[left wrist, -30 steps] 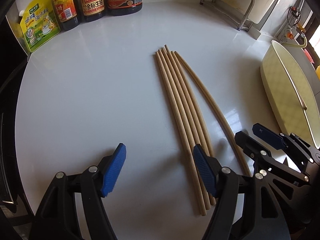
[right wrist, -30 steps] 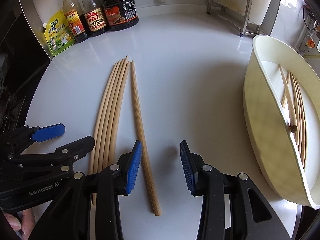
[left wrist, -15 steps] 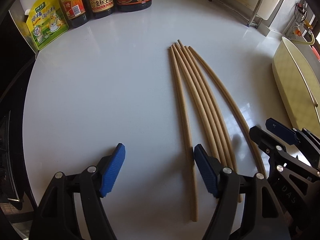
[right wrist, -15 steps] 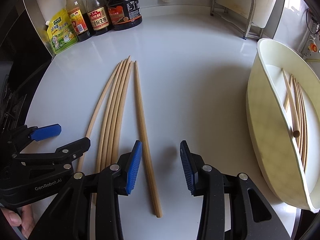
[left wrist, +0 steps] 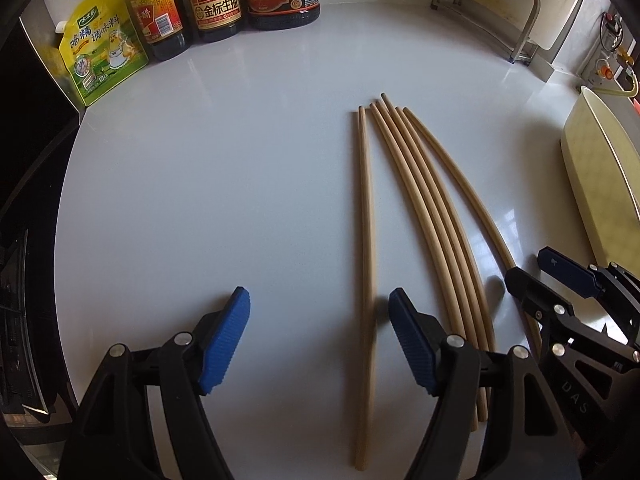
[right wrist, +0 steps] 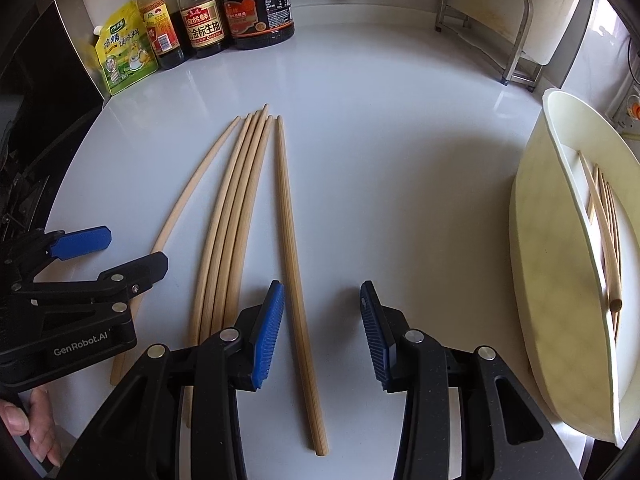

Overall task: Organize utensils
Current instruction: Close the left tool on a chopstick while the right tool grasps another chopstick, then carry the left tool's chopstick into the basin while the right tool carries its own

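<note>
Several long wooden chopsticks lie lengthwise on the white counter. In the left wrist view one chopstick point(left wrist: 366, 240) lies apart at the left of the bundle point(left wrist: 432, 216), between my open left gripper's point(left wrist: 318, 336) pads. In the right wrist view the rightmost chopstick point(right wrist: 294, 272) lies between the pads of my open right gripper point(right wrist: 322, 334), close to its left pad; the bundle point(right wrist: 230, 240) lies to its left. A cream oval tray point(right wrist: 536, 280) at the right holds several chopsticks point(right wrist: 604, 232). Both grippers are empty.
Sauce bottles point(left wrist: 218, 4) and a yellow-green seasoning pouch point(left wrist: 102, 48) stand along the back left. A metal rack point(right wrist: 492, 20) stands at the back right. The left gripper point(right wrist: 80, 280) shows in the right wrist view; the right gripper point(left wrist: 568, 292) shows in the left wrist view.
The leftmost chopstick has separated from the bundle and now lies between the left gripper's pads. Both cameras have shifted so the chopsticks sit lower and nearer.
</note>
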Available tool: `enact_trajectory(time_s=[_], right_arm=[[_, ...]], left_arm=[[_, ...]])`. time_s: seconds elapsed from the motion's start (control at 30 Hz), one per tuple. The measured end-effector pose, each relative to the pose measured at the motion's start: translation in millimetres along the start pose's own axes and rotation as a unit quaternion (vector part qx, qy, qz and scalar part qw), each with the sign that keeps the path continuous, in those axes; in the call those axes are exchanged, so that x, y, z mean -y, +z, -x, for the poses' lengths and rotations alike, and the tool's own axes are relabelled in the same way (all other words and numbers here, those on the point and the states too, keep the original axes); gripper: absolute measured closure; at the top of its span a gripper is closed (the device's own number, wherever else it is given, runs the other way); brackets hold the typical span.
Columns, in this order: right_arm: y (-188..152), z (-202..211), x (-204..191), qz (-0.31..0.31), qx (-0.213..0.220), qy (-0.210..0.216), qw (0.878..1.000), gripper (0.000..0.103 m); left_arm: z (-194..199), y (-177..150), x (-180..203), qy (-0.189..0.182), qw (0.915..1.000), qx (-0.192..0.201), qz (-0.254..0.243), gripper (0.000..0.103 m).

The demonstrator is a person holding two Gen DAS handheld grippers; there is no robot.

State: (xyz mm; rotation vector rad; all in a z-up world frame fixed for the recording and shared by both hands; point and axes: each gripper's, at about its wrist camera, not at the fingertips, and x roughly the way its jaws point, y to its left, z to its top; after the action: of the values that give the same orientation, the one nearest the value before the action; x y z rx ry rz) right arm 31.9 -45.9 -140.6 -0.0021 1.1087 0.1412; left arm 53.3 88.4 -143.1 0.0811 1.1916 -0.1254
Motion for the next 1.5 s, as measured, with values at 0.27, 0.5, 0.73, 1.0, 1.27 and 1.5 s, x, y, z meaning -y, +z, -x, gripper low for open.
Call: enact_trajectory(time_s=[0.27, 0.5, 0.73, 1.0, 1.27, 1.5], right_arm=[[8, -6, -7, 0.019, 0.009, -0.015, 1.000, 0.065], [12, -8, -13, 0.033, 0.016, -0.011, 0.999, 0.086], [14, -6, -13, 0.024, 0.006, -0.001, 1.000, 0.096], [10, 8, -9, -0.023, 0.004, 0.035, 0.999, 0.096], [17, 47, -11, -0.032, 0.033, 0.057, 0.997, 0.096], [11, 94, 8, -0.054, 0.068, 0.075, 0.993, 0.096]], left_arm=[[-5, 15, 0, -0.003, 0.9999, 0.014, 0.004, 0.038], [-1, 14, 3, -0.014, 0.9996, 0.023, -0.005, 0.084], [2, 8, -2, -0.043, 0.9991, 0.003, 0.005, 0.095], [19, 0, -9, -0.047, 0.9989, 0.001, -0.001, 0.095], [50, 3, -12, -0.045, 0.9987, 0.021, -0.010, 0.095], [81, 22, 13, -0.057, 0.9962, 0.053, -0.038, 0.095]])
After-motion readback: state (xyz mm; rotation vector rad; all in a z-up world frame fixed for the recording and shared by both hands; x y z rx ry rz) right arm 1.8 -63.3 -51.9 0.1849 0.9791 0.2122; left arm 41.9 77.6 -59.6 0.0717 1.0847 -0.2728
